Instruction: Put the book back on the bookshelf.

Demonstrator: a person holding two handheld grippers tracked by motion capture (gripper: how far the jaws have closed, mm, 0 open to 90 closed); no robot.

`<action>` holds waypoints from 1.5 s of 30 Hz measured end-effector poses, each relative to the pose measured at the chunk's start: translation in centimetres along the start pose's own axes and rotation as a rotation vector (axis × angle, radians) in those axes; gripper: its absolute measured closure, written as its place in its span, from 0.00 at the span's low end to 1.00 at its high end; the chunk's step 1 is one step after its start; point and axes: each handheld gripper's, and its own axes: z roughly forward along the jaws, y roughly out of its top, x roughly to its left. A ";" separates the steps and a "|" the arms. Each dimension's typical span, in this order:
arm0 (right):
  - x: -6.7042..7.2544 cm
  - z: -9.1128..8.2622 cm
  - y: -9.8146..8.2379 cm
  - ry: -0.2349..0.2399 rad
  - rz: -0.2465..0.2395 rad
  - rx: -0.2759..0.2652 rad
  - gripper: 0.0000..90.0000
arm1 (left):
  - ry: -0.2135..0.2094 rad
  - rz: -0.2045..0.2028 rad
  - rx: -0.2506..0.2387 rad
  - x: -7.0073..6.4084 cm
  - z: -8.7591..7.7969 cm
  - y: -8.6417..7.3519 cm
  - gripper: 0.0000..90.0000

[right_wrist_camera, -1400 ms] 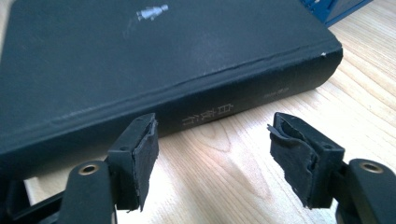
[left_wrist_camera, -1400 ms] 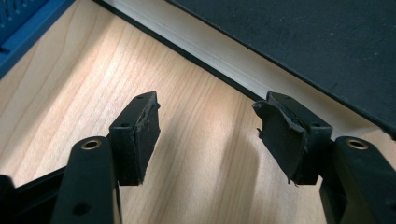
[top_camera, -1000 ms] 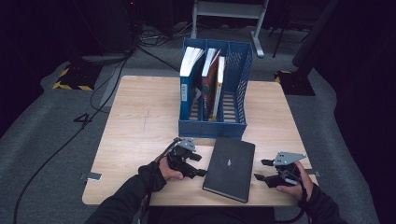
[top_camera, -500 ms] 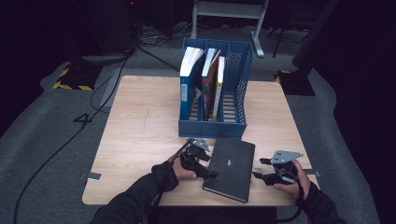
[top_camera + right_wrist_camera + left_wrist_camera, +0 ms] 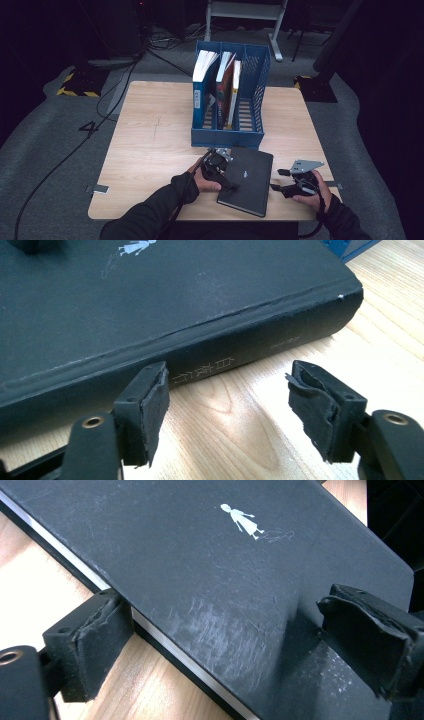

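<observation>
A thick black hardcover book [image 5: 250, 180] lies flat at the table's front, its spine toward my right gripper. My left gripper [image 5: 230, 185] reaches onto the book from its left side. In the left gripper view the book [image 5: 225, 570] shows a small white figure on its cover. The left gripper [image 5: 230, 640] straddles the book's page edge, one jaw beside the edge on the wood, the other over the cover. Its jaws have just been opening, and the pads do not press the book. My right gripper [image 5: 278, 180] [image 5: 230, 385] stands open just short of the spine [image 5: 210, 365], holding nothing.
A blue file rack [image 5: 227, 137] stands right behind the book and holds several upright books [image 5: 202, 75]. The wooden table [image 5: 150, 140] has free room on its left half. Its front edge is close under both hands. Cables lie on the floor beyond.
My left hand has moved right, from beside the book onto its left edge and cover. The right hand has stayed where it was.
</observation>
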 end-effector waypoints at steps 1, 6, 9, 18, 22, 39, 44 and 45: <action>-0.1 0.0 0.0 0.002 0.003 0.001 0.36 | 0.000 0.000 0.000 0.0 0.0 0.0 0.07; -0.2 0.1 -0.1 0.014 0.015 0.001 0.36 | 0.024 0.009 -0.001 -0.3 -0.2 0.1 0.09; -0.2 0.0 0.0 0.009 0.015 0.005 0.36 | 0.031 -0.007 -0.019 -0.2 -0.5 0.0 0.16; -1.1 0.3 -0.1 -0.017 0.042 0.025 0.42 | 0.045 -0.015 -0.048 -0.1 -1.0 -0.1 0.28; -1.8 0.7 0.0 -0.050 0.062 0.042 0.47 | 0.068 0.000 -0.072 -0.4 -1.4 -0.2 0.35; -2.1 1.1 -0.3 -0.040 0.025 0.053 0.51 | 0.076 0.043 -0.164 -0.8 -2.5 -0.2 0.46; -2.1 1.1 -0.4 -0.040 0.021 0.049 0.51 | 0.058 -0.004 -0.136 -0.2 -2.0 -0.3 0.46; -2.1 1.2 -0.4 -0.042 0.023 0.049 0.51 | 0.056 -0.015 -0.125 -0.1 -1.8 -0.3 0.46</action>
